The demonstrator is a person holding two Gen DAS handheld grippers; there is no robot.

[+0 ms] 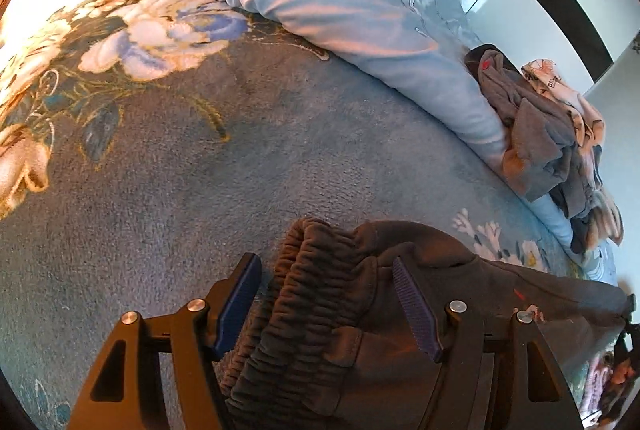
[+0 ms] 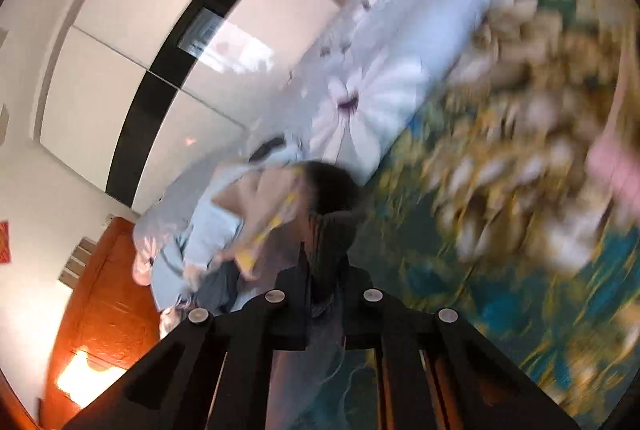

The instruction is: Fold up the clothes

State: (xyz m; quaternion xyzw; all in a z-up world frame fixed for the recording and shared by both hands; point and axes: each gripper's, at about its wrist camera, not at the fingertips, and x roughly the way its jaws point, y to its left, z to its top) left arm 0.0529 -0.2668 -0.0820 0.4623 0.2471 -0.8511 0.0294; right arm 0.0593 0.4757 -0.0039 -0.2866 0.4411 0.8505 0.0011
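Note:
Dark grey sweatpants [image 1: 360, 310] lie on the blue floral blanket [image 1: 180, 169], elastic waistband bunched up. My left gripper [image 1: 328, 302] is open, its blue-padded fingers [image 1: 238, 306] on either side of the waistband, not closed on it. In the blurred right wrist view my right gripper [image 2: 326, 262] is shut on a dark ribbed cuff of the sweatpants [image 2: 332, 230] and holds it up above the bed.
A rolled light-blue flowered quilt [image 1: 360, 9] lies along the far side of the bed. A heap of grey and cream clothes [image 1: 560, 149] sits at the right edge. White wardrobe doors [image 2: 132, 69] and an orange wooden door [image 2: 108, 310] stand beyond.

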